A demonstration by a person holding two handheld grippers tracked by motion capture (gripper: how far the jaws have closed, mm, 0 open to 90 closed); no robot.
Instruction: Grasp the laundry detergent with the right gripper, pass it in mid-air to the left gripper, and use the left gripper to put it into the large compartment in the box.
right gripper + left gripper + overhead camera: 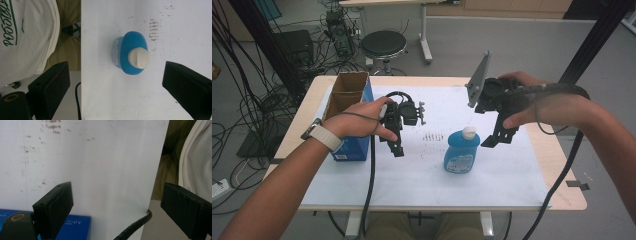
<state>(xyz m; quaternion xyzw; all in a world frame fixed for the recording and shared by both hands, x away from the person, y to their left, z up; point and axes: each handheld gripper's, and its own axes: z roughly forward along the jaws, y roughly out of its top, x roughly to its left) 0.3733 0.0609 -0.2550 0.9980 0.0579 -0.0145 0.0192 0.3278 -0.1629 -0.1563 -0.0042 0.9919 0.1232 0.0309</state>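
Two Open Grippers Hover Over a Blue Bottle

Both grippers hang above the table with jaws spread and nothing between them. The blue bottle [461, 151] with its white cap [469, 132] stands upright at centre frame of the high view, on the white sheet [422, 175]. The right gripper [499, 134] sits just upper right of it; its own view looks straight down on the cap. The left gripper [397, 145] waits centre left, beside the blue cardboard box [349, 112]. The likely risk: a jaw coming down off-centre could clip the cap and tip the bottle, or the rounded body could slip from the pads
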